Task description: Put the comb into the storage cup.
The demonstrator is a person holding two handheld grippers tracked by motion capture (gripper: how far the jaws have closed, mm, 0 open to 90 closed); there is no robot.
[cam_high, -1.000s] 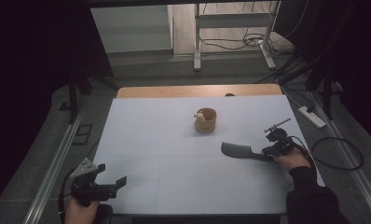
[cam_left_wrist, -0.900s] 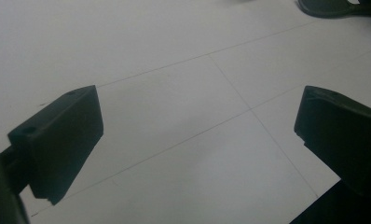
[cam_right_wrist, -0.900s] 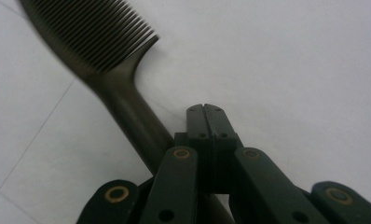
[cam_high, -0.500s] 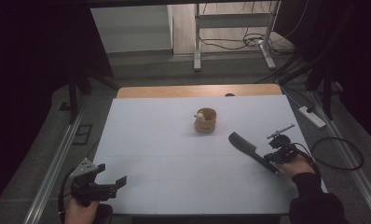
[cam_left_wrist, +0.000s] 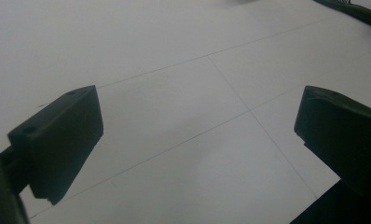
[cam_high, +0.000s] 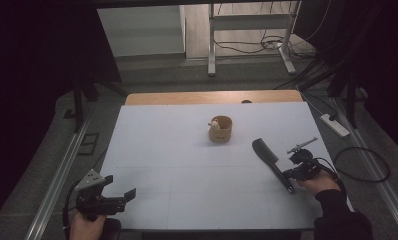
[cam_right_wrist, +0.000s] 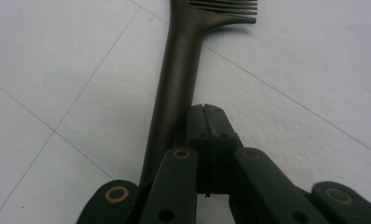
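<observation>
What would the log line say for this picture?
right gripper: shut beside slotted spatula handle | left gripper: open, nothing between | wooden cup: mid-table, untouched

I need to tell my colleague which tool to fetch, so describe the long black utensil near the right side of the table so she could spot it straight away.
Start at the white table and look to its right side, in front of the small tan cup. There lies a black slotted spatula, long and thin, its handle end by the right gripper. It is the only dark, flat, long-handled thing on the white surface.
</observation>
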